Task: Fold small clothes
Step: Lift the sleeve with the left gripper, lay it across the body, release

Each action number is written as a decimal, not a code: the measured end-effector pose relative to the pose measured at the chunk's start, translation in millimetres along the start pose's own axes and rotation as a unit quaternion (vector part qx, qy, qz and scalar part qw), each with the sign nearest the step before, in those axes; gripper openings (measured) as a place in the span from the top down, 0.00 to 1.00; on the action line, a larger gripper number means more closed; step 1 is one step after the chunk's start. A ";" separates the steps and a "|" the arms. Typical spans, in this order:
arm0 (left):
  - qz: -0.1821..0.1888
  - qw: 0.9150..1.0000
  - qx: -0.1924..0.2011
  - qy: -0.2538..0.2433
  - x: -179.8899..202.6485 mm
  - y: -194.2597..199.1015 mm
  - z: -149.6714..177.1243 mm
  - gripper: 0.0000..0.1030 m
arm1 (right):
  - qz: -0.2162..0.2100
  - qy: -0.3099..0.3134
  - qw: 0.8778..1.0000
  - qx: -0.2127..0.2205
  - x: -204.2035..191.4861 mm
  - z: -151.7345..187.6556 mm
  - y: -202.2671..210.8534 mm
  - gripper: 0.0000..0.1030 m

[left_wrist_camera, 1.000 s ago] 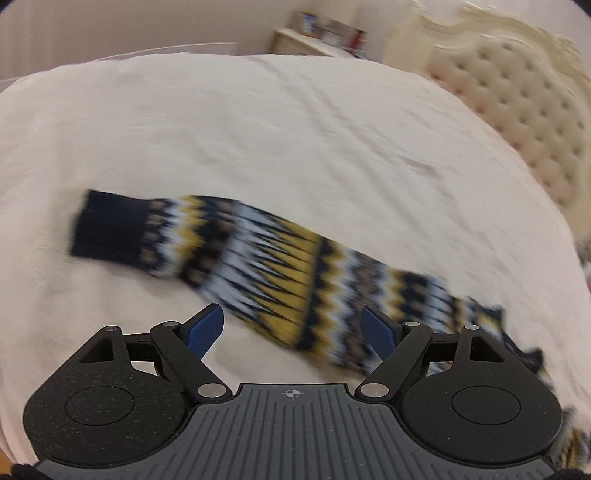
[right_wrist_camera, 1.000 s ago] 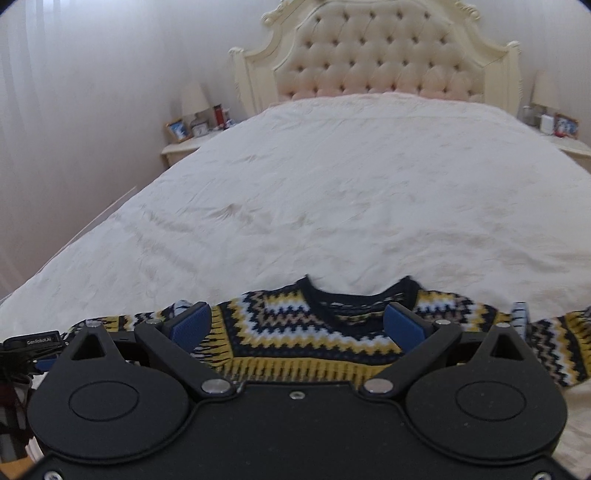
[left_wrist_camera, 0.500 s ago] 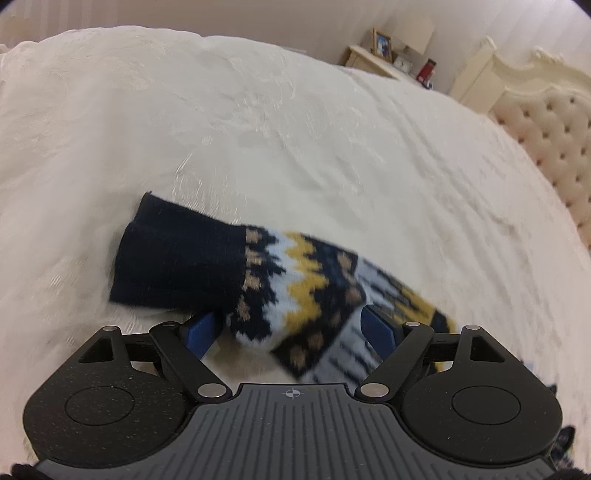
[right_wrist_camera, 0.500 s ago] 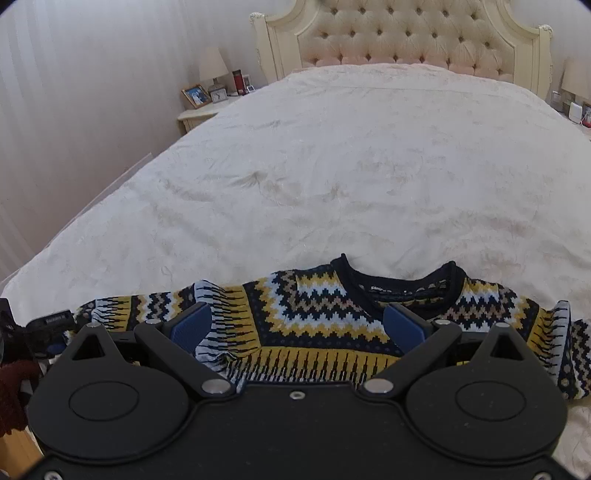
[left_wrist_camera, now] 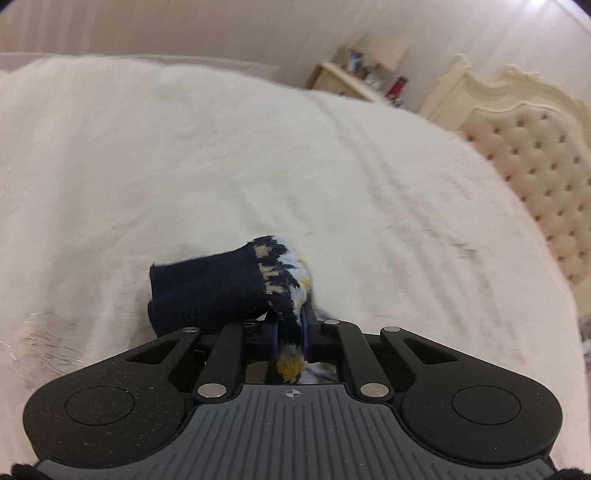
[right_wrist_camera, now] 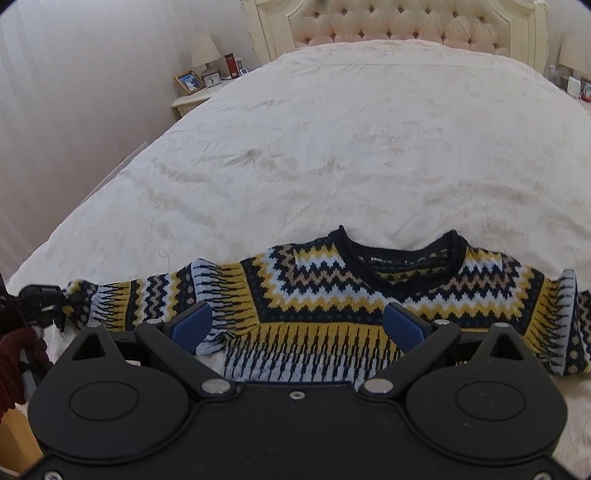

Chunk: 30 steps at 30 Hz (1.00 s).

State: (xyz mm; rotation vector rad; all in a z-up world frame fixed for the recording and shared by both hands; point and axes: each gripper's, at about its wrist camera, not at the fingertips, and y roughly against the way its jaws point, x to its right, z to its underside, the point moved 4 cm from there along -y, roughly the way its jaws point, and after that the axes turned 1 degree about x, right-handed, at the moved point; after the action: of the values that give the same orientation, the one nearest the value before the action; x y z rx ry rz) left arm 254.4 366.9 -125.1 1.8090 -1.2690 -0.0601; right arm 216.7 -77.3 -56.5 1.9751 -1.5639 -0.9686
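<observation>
A small knitted sweater (right_wrist_camera: 332,295) in navy, yellow, white and tan zigzags lies flat on the white bed (right_wrist_camera: 332,147), collar toward the headboard. My left gripper (left_wrist_camera: 290,332) has its jaws closing on the sleeve just behind the navy cuff (left_wrist_camera: 207,288); the blue pads pinch the knit and the cuff sticks out to the left, lifted off the cover. From the right wrist view the left gripper (right_wrist_camera: 38,302) shows at the far left sleeve end. My right gripper (right_wrist_camera: 297,321) hovers open over the sweater's chest, nothing between its fingers.
A tufted cream headboard (right_wrist_camera: 406,26) stands at the far end. A nightstand (right_wrist_camera: 199,92) with a lamp, a photo frame and a red bottle stands left of the bed. A dark red sleeve (right_wrist_camera: 14,354) of the person shows at the left edge.
The left gripper slid along the sleeve to the cuff, then shut on it and raised it. The right gripper sank closer over the sweater's chest, still open.
</observation>
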 end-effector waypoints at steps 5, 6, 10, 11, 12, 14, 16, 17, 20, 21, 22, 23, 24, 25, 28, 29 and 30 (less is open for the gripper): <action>0.058 0.998 0.021 -0.032 61.0 37.0 -0.8 0.90 | -0.023 -0.016 1.000 -0.014 16.9 8.6 2.9 0.04; 0.069 0.996 0.024 -0.042 75.5 44.6 0.1 0.90 | -0.030 -0.019 0.999 -0.017 21.1 9.7 3.6 0.04; 0.121 0.990 0.034 -0.064 137.6 71.2 8.6 0.90 | -0.049 -0.021 0.998 -0.024 41.5 12.0 9.4 0.04; 0.132 0.988 0.034 -0.067 151.3 74.3 11.7 0.90 | -0.050 -0.021 0.998 -0.024 48.2 12.2 11.8 0.04; 0.144 0.986 0.033 -0.073 167.0 77.4 15.5 0.90 | -0.051 -0.022 0.998 -0.023 55.7 12.5 14.4 0.04; 0.164 0.983 0.027 -0.084 192.2 78.2 23.4 0.90 | -0.054 -0.028 0.998 -0.022 70.6 12.9 19.9 0.04; 0.183 0.979 0.016 -0.095 218.5 74.9 34.1 0.90 | -0.056 -0.038 0.997 -0.024 88.1 14.6 25.3 0.04; 0.193 0.976 0.010 -0.099 230.4 71.4 40.4 0.90 | -0.057 -0.042 0.997 -0.025 96.4 15.8 27.8 0.04; 0.219 0.968 -0.013 -0.120 265.8 55.6 64.4 0.90 | -0.051 -0.054 0.997 -0.027 121.5 20.9 35.0 0.04; 0.225 0.966 -0.024 -0.124 275.3 46.4 72.1 0.90 | -0.049 -0.057 0.997 -0.028 129.0 22.4 37.0 0.04; 0.234 0.964 -0.037 -0.125 285.6 38.2 82.4 0.90 | -0.046 -0.061 0.997 -0.029 136.7 24.3 39.2 0.04; 0.240 0.961 -0.048 -0.127 293.1 31.2 91.8 0.90 | -0.043 -0.065 0.997 -0.030 143.9 26.2 41.6 0.04; 0.244 0.959 -0.058 -0.130 298.7 26.1 102.0 0.90 | -0.040 -0.069 0.996 -0.030 151.0 28.1 43.5 0.04; 0.247 0.957 -0.068 -0.135 307.0 18.8 112.6 0.90 | -0.040 -0.073 0.996 -0.034 156.6 29.9 44.9 0.04; 0.257 0.947 -0.101 -0.163 329.9 -5.2 146.0 0.90 | -0.032 -0.082 0.995 -0.040 172.7 35.6 49.1 0.04; 0.256 0.945 -0.112 -0.171 337.6 -10.3 156.2 0.89 | -0.030 -0.084 0.995 -0.043 177.3 37.6 49.8 0.04; 0.254 0.942 -0.125 -0.179 343.0 -15.8 166.7 0.89 | -0.029 -0.085 0.995 -0.046 181.1 39.5 50.4 0.04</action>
State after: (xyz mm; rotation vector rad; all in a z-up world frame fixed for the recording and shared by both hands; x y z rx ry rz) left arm 345.3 -2.1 -89.4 1.2433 -1.8630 -0.2598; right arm 175.1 -261.4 -92.4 1.9268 -1.5281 -1.2381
